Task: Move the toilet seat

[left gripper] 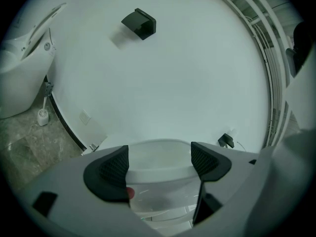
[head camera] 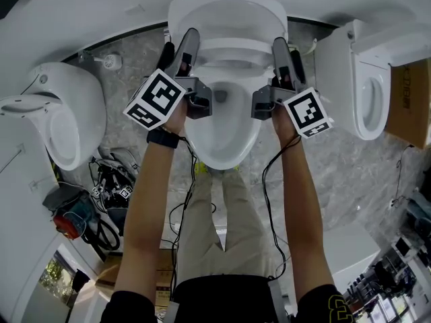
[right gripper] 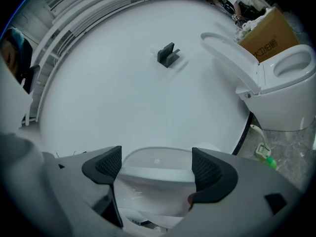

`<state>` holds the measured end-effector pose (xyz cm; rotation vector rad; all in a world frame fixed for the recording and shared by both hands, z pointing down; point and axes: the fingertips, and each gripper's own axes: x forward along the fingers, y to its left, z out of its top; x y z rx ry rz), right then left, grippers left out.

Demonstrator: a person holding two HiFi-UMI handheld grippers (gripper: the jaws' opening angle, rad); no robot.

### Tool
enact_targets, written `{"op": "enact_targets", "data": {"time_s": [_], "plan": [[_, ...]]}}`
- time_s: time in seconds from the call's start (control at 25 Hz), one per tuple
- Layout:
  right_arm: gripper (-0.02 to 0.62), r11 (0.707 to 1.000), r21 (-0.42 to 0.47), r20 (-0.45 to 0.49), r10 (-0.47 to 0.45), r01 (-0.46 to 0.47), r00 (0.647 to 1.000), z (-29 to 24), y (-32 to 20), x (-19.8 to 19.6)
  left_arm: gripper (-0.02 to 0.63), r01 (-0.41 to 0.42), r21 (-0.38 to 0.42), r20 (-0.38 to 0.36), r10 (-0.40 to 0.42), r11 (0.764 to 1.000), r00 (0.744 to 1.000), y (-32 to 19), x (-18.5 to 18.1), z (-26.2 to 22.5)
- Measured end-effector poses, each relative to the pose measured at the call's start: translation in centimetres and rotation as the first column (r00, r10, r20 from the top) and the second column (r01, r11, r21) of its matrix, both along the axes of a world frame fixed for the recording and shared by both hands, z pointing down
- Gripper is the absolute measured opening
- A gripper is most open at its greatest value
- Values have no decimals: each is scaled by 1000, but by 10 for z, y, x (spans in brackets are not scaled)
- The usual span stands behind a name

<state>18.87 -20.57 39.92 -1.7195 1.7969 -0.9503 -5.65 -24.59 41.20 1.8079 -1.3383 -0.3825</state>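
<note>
Forearms point(head camera: 151, 207) outstretched, left gripper point(head camera: 178, 46) and right gripper point(head camera: 288, 49) either side of toilet seat point(head camera: 232, 46), fingers spread.

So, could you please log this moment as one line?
left gripper: open | right gripper: open | toilet seat: raised, not gripped | position: both above bowl

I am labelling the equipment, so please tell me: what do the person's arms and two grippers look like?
Both the left gripper and the right gripper are grey with black ridged pads. Each carries a white cube with black square markers and a black cable. Short black sleeves; a black wristband on the left wrist.
</note>
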Motion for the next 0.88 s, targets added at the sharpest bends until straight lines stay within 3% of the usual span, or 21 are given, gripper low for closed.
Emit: {"op": "enact_targets", "data": {"time_s": [0.88], "plan": [[442, 1000, 21, -12, 15, -15, 1000, 3, -45, 9, 400, 47, 16, -1, -47, 999, 999, -45, 3, 4]]}}
